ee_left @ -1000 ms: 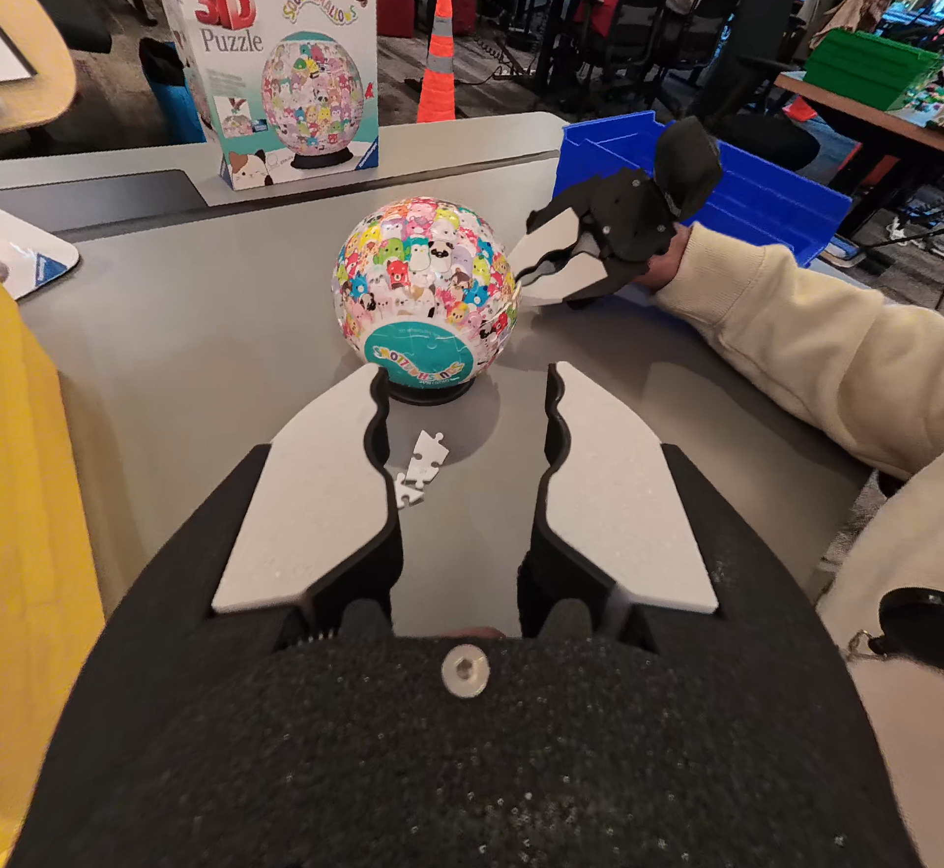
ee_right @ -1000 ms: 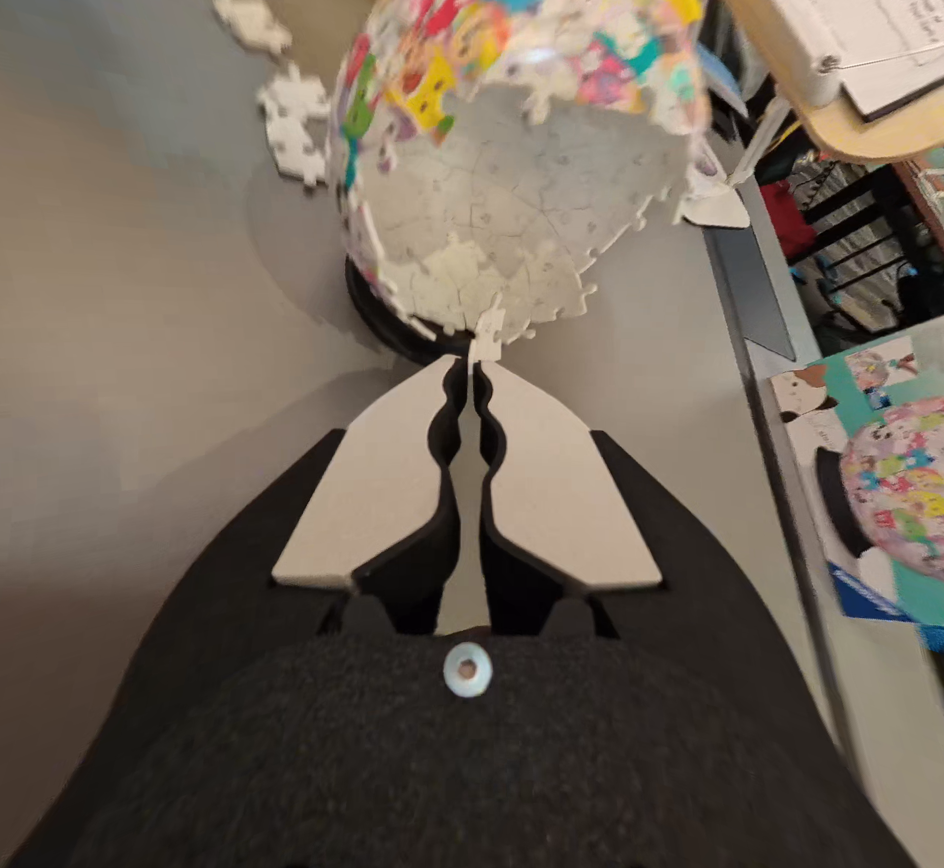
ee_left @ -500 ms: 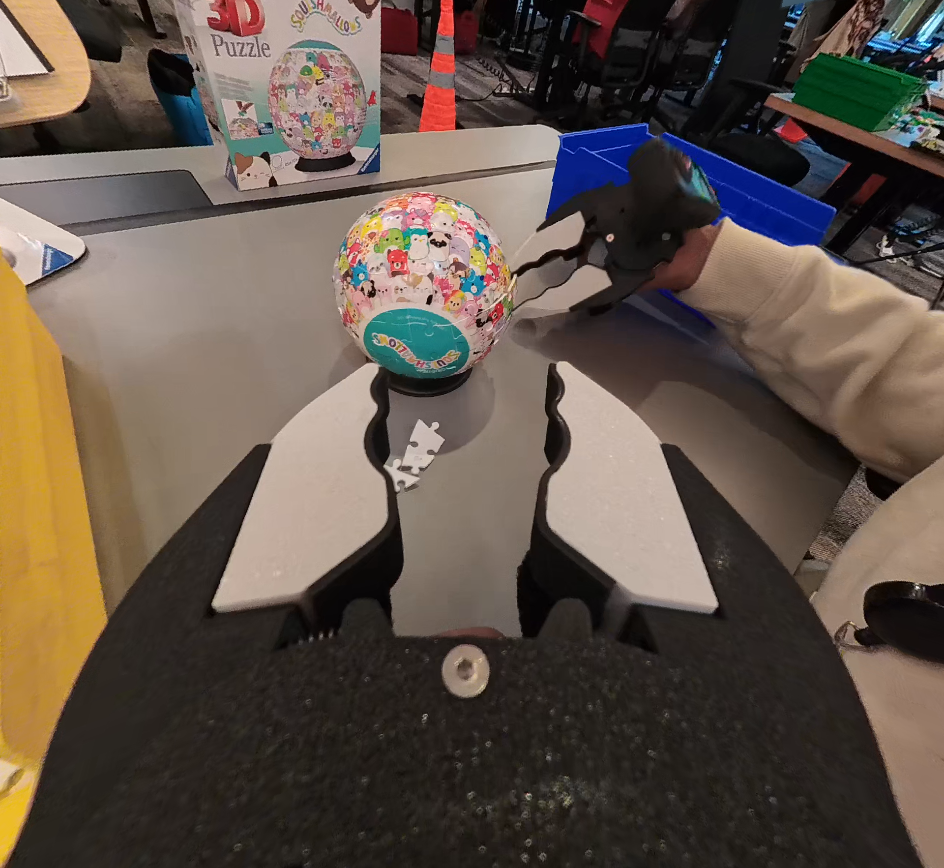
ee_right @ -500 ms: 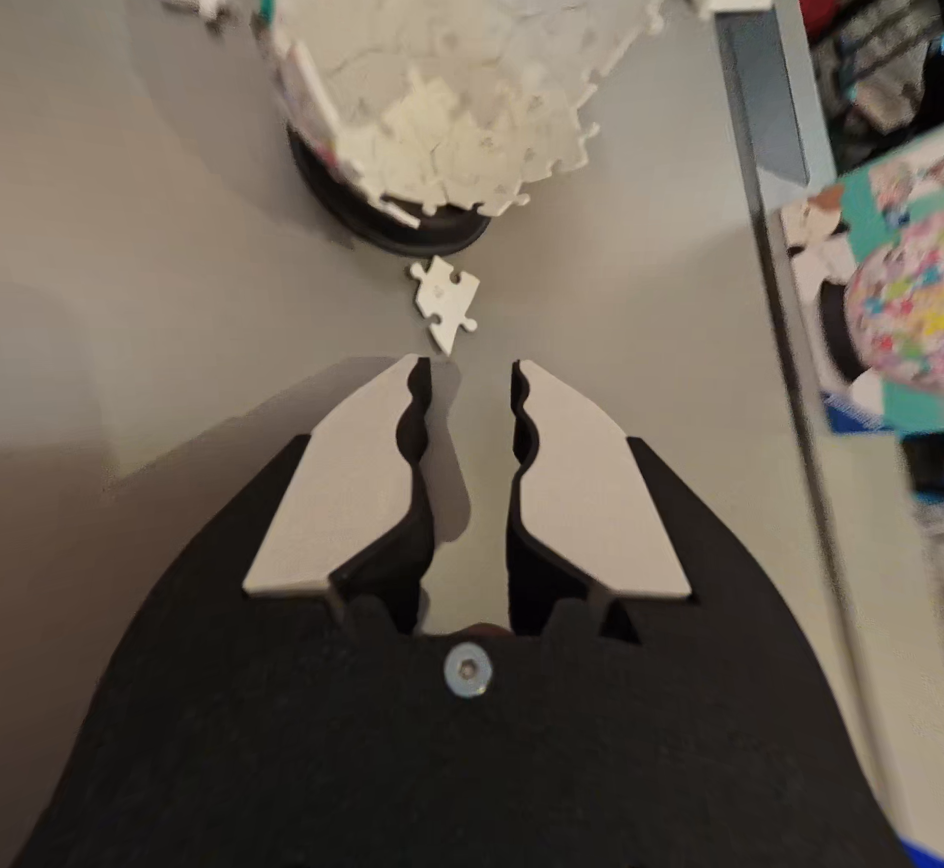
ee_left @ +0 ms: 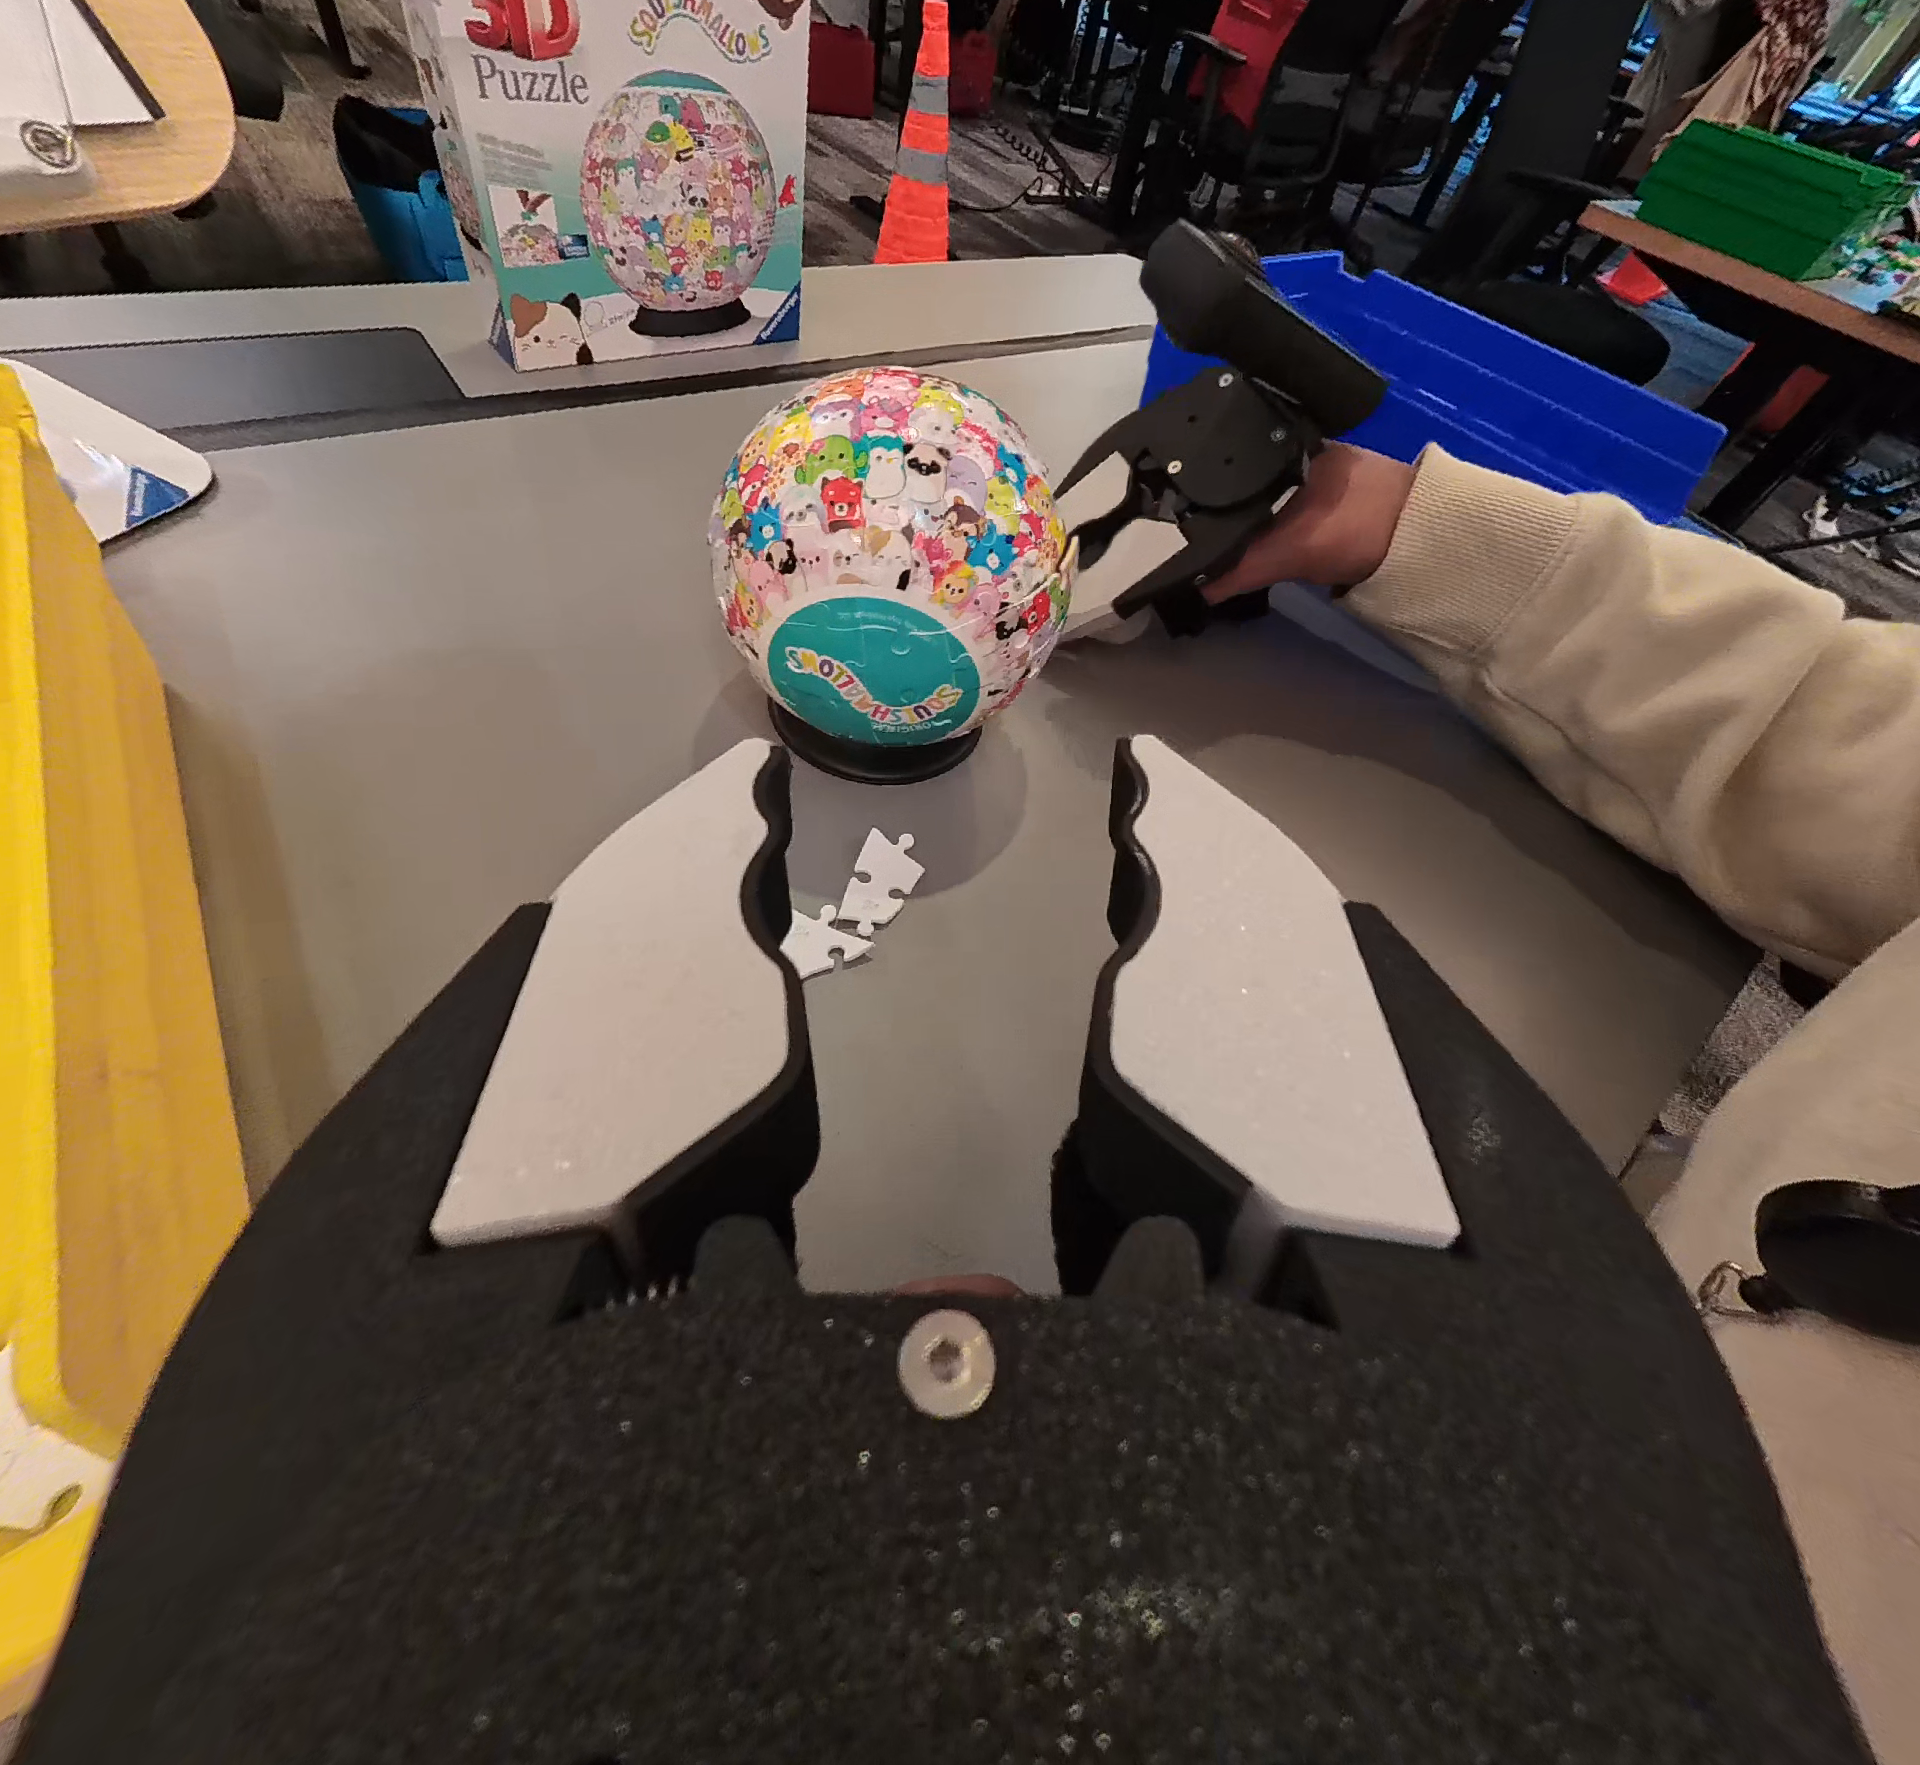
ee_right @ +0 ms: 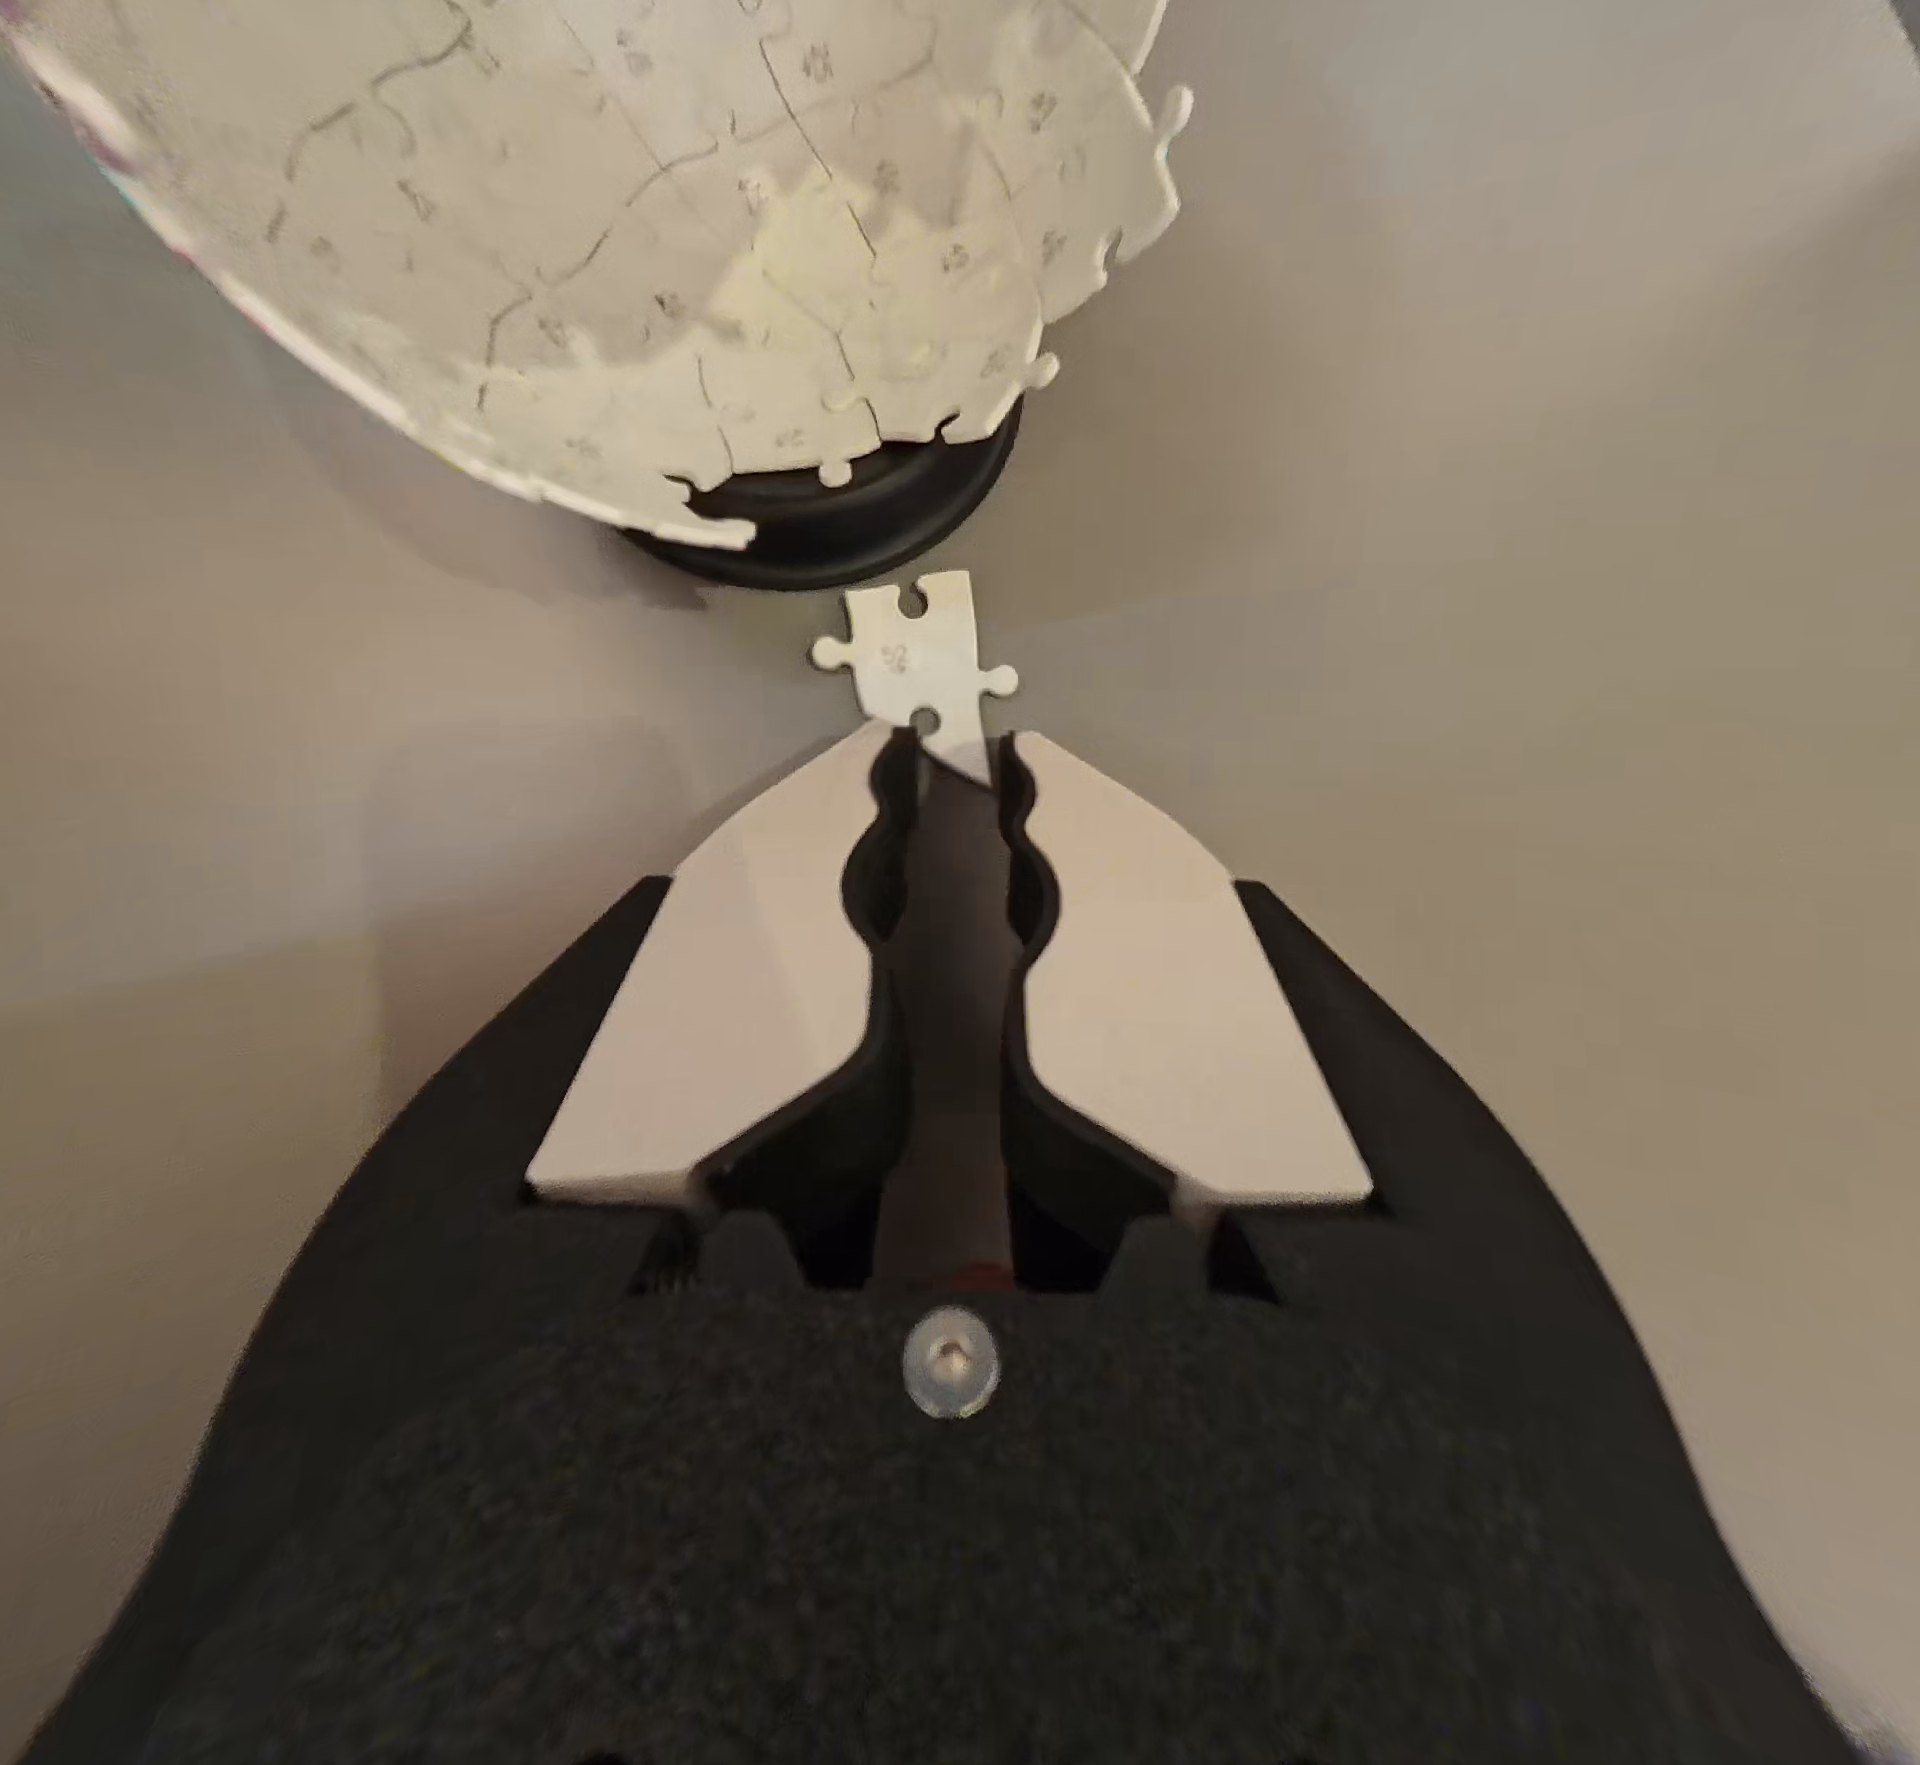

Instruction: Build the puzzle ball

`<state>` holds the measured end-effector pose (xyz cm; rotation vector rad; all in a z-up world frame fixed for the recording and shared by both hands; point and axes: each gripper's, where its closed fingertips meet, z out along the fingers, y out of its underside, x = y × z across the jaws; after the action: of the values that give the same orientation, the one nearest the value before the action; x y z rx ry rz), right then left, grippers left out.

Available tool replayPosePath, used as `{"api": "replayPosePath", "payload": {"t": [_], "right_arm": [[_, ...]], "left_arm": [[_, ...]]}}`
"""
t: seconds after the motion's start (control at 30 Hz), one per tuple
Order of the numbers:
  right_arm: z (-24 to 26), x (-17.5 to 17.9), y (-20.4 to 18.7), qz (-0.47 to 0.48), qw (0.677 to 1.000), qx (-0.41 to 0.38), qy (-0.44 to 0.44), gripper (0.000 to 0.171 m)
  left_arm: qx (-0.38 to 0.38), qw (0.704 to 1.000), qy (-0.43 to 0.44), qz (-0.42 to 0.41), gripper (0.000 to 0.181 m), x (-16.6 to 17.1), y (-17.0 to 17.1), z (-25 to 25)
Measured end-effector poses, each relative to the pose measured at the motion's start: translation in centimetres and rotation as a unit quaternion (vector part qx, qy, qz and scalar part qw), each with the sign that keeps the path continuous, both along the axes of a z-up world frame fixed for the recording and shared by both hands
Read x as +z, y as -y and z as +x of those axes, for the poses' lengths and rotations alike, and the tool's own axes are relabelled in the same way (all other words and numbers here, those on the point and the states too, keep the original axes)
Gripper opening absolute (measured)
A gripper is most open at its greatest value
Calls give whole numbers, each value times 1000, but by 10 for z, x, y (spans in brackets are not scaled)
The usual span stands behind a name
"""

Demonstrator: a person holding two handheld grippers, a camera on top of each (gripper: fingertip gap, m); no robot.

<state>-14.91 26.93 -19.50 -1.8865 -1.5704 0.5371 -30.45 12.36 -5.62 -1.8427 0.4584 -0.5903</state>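
The colourful puzzle ball (ee_left: 888, 562) sits on a black stand (ee_left: 873, 749) on the grey table. My left gripper (ee_left: 945, 749) is open and empty just in front of the stand. Two white loose pieces (ee_left: 883, 874) lie between its fingers. My right gripper (ee_left: 1081, 562) is low at the ball's right side. In the right wrist view the ball's open side (ee_right: 675, 157) shows its white inner face above the stand (ee_right: 831, 510). My right gripper (ee_right: 958, 739) is nearly closed, with the near end of a white puzzle piece (ee_right: 914, 655) between its fingertips.
The puzzle box (ee_left: 623, 136) stands at the table's back. A blue bin (ee_left: 1455, 396) is at the back right. A yellow surface (ee_left: 83, 780) runs along the left edge. The person's cream sleeve (ee_left: 1610, 676) crosses the right side. The left gripper's tips are roughly 25 cm from the right gripper's.
My right gripper let its piece drop to the table below the ball's opening, moved down after it and has now closed on its near end. The left gripper has stayed open and nearly still.
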Motion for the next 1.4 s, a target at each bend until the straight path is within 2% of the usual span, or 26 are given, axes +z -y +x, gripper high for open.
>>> {"api": "replayPosePath", "payload": {"t": [0.3,0.43,0.5,0.63,0.73,0.8,0.87,0.97,1.0,1.07,1.17,1.27,1.4], "right_arm": [[-2,5,-1,11,999,22,22,7],[6,33,1,46,997,34,49,6],[14,47,6,36,996,46,74,0],[26,86,8,42,984,117,125,0],[45,74,-12,17,968,151,200,0],[52,77,-11,-10,968,158,193,0],[58,93,2,-18,974,134,183,1],[55,111,45,-57,989,42,130,30],[56,107,57,-49,992,8,120,32],[59,89,67,-10,993,-86,80,30],[73,42,85,-27,978,-205,19,33],[86,12,96,-42,966,-252,-24,48],[99,10,88,17,965,-261,-32,54]], "left_arm": [[-1,1000,5,-2,58,0,3,0],[-7,1000,14,8,58,4,2,4],[-13,1000,23,11,58,5,3,8],[-23,999,28,22,58,9,11,15],[-23,999,24,23,58,11,20,18],[-14,999,22,32,58,15,27,19],[-6,999,24,35,58,17,34,20],[7,999,27,36,58,12,42,24],[10,999,28,35,58,9,44,26],[12,999,30,33,58,5,49,29],[8,999,25,36,58,5,58,32],[-6,999,17,36,58,4,65,33],[-12,999,-1,39,58,3,68,26]]}}
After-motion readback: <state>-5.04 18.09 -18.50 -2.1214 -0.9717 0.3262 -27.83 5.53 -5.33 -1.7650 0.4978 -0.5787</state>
